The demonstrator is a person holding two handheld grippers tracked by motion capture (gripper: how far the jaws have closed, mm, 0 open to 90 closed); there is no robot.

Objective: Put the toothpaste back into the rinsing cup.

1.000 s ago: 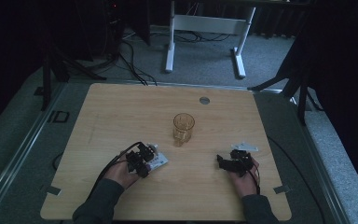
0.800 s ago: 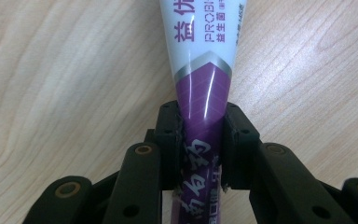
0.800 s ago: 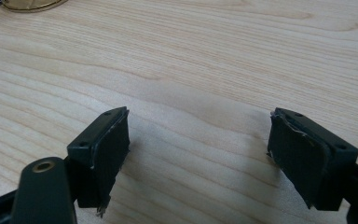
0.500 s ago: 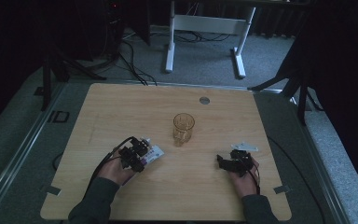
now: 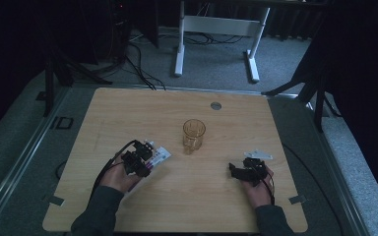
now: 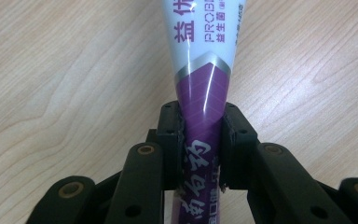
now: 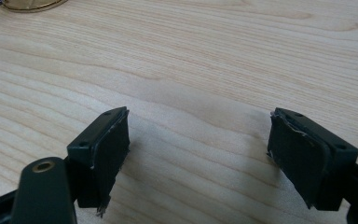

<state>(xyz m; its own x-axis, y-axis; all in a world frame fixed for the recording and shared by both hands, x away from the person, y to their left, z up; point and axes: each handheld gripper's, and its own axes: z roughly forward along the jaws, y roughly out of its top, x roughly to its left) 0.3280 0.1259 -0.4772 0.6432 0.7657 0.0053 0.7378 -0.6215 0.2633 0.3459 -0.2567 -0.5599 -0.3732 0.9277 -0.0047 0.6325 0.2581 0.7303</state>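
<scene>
A light wooden table with rounded corners (image 5: 128,113) stands on grey carpet, a white metal frame on two feet (image 5: 216,29) behind it and black cables (image 5: 138,59) trailing across the floor at its far left. A person's two forearms in dark sleeves reach in from the near edge. Near the table's centre stands an amber see-through plastic cup (image 5: 194,134), upright, with a small round grey disc (image 5: 216,105) set into the tabletop beyond it toward the far edge. The left black two-jaw gripper (image 5: 145,156), held in the left hand (image 5: 118,178), sits left of the cup and near it; its jaws have just been closing and now clamp a white-and-purple toothpaste tube printed with Chinese characters (image 6: 205,70). In the left gripper view the pads press on the tube's narrow purple part from both sides, and its wider white part fans out ahead over the wood grain; whether the tube's far end touches the table cannot be told. The right black two-jaw gripper (image 5: 236,172), in the right hand (image 5: 257,189), rests to the right of the cup and well apart from the tube, a grey three-cornered plate (image 5: 257,155) on its top. In the right gripper view its jaws stand wide apart with only bare wood between them.
</scene>
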